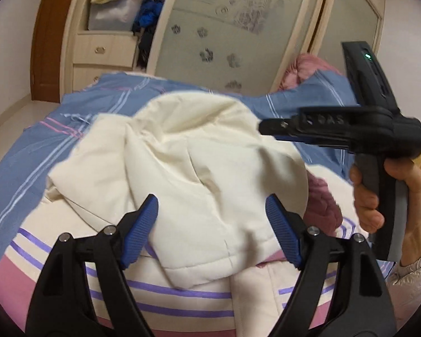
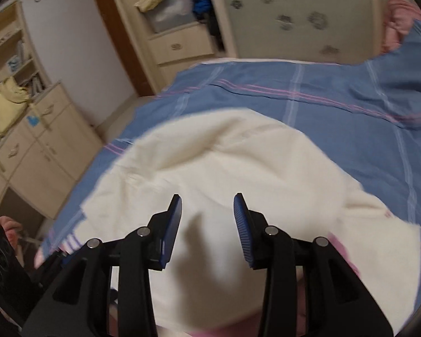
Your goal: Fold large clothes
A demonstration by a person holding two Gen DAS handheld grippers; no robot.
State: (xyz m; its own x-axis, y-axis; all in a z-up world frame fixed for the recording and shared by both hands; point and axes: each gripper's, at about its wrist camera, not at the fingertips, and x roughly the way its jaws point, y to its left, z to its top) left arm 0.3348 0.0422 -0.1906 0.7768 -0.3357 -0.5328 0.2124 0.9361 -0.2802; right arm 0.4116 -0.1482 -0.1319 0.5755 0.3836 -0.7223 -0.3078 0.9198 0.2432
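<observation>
A cream padded jacket [image 1: 182,163] lies bunched on the bed, partly folded over itself; it fills the middle of the right wrist view [image 2: 224,168] too. My left gripper [image 1: 212,210] is open, its blue pads on either side of the jacket's near hem, just above it. My right gripper [image 2: 207,210] is open and empty, hovering over the jacket. In the left wrist view the right gripper [image 1: 269,127] shows from the side at right, held by a hand, above the jacket's right edge.
The bed has a blue striped sheet [image 1: 27,163] and a cream, pink and purple striped quilt [image 1: 154,295]. A maroon cloth [image 1: 323,205] lies by the jacket's right side. A wardrobe [image 1: 224,28] and drawers [image 1: 103,53] stand behind; cabinets [image 2: 27,140] at left.
</observation>
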